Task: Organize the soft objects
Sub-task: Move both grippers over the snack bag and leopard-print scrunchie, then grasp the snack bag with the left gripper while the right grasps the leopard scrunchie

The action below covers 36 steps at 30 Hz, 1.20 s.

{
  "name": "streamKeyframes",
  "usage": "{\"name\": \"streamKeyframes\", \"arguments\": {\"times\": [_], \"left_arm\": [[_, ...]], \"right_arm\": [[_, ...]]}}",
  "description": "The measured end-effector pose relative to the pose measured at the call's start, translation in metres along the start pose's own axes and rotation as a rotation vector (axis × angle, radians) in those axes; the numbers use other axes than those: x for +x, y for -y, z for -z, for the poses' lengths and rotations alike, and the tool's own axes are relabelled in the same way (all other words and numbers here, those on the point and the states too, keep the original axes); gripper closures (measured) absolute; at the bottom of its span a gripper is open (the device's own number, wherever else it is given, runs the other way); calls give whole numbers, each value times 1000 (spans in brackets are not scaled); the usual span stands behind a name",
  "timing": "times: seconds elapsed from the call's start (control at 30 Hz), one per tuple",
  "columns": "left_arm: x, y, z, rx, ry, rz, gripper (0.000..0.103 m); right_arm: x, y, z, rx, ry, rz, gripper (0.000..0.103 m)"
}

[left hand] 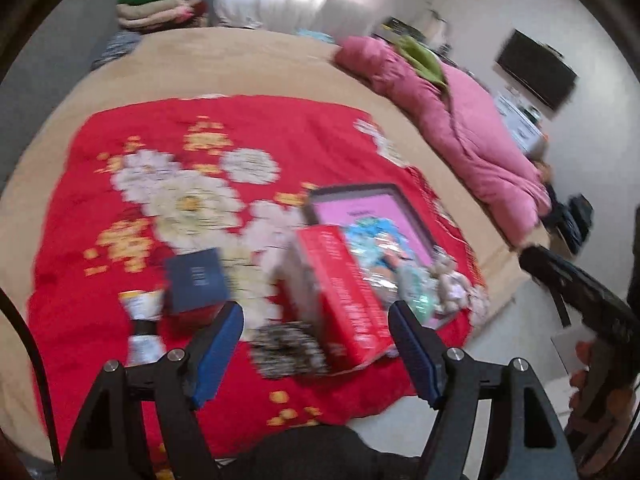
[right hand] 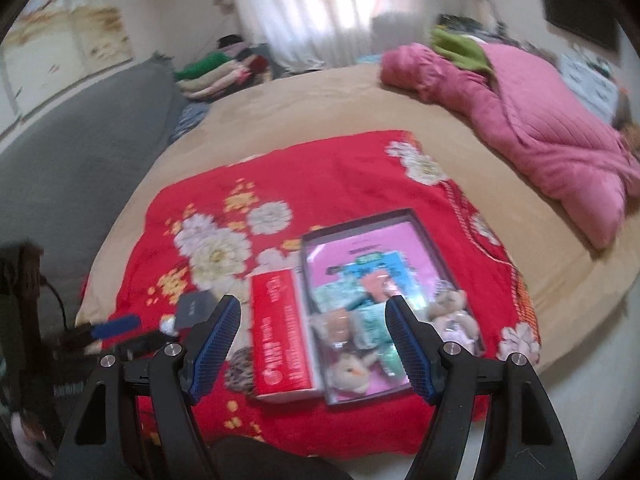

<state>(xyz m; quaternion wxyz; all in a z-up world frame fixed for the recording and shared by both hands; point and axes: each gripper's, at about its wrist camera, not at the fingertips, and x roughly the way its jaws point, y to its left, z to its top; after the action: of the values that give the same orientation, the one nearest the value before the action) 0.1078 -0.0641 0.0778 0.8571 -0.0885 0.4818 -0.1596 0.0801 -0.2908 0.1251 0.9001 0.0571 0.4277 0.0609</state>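
A shallow dark tray [right hand: 360, 222] with a pink lining lies on the red flowered blanket [right hand: 320, 168]. In it are a teddy bear [right hand: 452, 312], a small plush with an orange nose [right hand: 354, 372] and green packets [right hand: 370, 320]. A red box [right hand: 280, 336] lies against its left side. In the left wrist view the tray [left hand: 352, 189] and red box [left hand: 340, 292] sit ahead. A black-and-white patterned soft piece [left hand: 288, 344] lies by the box. My left gripper [left hand: 318, 340] and right gripper [right hand: 314, 320] hang above these, both open and empty.
A dark blue box [left hand: 196, 276] and a small can [left hand: 142, 304] lie left of the red box. A pink quilt [right hand: 540, 120] with a green cloth [right hand: 460, 50] runs along the bed's right side. Folded clothes [right hand: 216, 72] are stacked at the back. A hand [left hand: 584, 360] holds the right gripper at the right edge.
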Motion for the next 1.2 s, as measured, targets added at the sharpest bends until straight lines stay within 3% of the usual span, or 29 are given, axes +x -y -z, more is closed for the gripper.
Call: {"name": "streamKeyframes", "arguments": {"times": [0.23,0.47,0.7,1.0,1.2], "left_arm": [[-20,-73,20,-90,8,-81,28],[-16,-133,51,-173,-33,-146,28],[4,-167,74,-228,-93,-170,28],[44,-185,85,-278,-168,-164,28],[72,-192,84,-293,-220,-165,28]], "right_arm": [[32,-89,33,-243,-66,-37,27],[70,-140,74,-373,-158,-69,27],[109,-155,110,-474,-240,-31,27],[160,-159,131,-613,-317,50,27],[197,-172,151,-827,-365,139,27]]}}
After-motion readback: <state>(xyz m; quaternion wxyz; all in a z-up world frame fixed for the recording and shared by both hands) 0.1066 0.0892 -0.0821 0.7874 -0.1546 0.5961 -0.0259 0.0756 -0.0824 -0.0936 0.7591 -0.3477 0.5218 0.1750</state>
